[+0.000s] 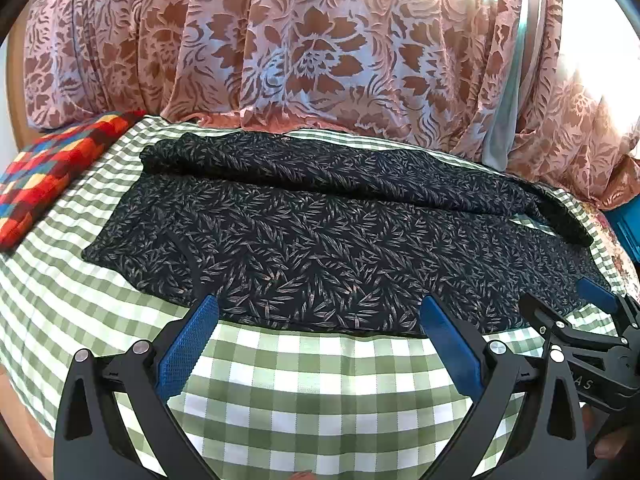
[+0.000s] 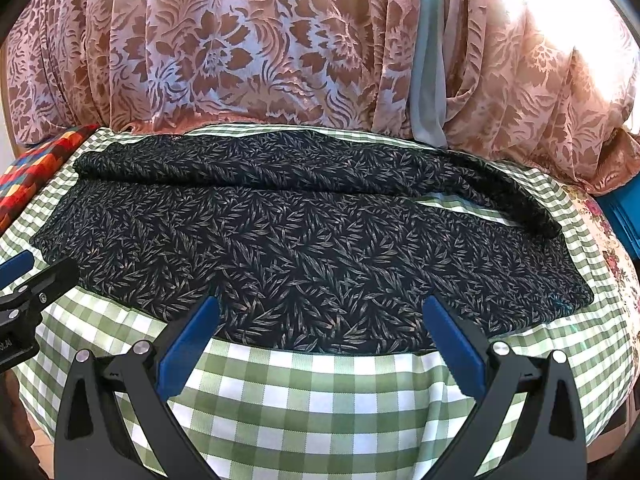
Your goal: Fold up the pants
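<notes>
The pants are dark with a pale leaf print and lie spread across a green-and-white checked cloth, one leg folded over along the far edge. They show the same way in the right wrist view. My left gripper is open and empty, its blue fingertips just at the pants' near edge. My right gripper is open and empty at the near edge too, further right. The right gripper also shows at the right of the left wrist view, and the left gripper's finger at the left of the right wrist view.
A pink floral curtain hangs right behind the table. A patchwork cushion in red, orange and blue lies at the far left. A blue object and a rose-print cloth sit at the right edge.
</notes>
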Demonstrator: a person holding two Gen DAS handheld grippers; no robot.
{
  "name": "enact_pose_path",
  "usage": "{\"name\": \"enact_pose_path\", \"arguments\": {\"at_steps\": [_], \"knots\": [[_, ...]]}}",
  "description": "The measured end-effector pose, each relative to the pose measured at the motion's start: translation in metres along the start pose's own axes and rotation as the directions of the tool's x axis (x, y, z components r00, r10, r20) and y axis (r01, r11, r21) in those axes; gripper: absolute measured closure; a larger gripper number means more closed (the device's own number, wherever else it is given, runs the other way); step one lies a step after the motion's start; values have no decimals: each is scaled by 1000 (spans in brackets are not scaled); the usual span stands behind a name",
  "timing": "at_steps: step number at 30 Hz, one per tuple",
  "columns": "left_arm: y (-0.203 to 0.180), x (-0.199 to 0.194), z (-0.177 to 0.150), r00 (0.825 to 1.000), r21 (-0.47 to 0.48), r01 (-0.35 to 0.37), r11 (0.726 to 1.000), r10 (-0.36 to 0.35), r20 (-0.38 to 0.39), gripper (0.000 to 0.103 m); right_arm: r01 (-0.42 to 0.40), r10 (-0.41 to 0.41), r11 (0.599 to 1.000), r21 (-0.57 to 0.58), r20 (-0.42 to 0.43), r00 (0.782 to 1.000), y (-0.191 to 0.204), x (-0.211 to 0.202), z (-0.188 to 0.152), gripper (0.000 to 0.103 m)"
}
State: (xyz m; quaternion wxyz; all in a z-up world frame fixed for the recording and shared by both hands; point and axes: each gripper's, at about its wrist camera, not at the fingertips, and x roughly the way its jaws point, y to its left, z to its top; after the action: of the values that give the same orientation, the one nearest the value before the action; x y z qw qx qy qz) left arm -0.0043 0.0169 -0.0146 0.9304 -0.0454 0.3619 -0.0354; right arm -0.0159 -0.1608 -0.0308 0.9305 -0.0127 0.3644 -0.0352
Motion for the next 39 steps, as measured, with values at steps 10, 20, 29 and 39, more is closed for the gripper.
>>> {"name": "enact_pose_path", "arguments": {"at_steps": [10,20,29,39], "knots": [[2,-2,-1,1000,-9,14,1000,-14,3,3,-2,2,1000,0,0,1000,0,0,-1,2],[6,-2,-2,1000,-22,10,1000,-11,-4,3,-3,3,1000,-3,-7,1000,2,0,-1,2],[11,1,-4,1000,-36,12,999,-12,-11,3,-9,9,1000,-1,-19,1000,3,2,-2,2],[43,9,-5,997,-136,43,990,-51,-61,3,-179,189,978,107,-93,977,-17,11,-5,2]]}}
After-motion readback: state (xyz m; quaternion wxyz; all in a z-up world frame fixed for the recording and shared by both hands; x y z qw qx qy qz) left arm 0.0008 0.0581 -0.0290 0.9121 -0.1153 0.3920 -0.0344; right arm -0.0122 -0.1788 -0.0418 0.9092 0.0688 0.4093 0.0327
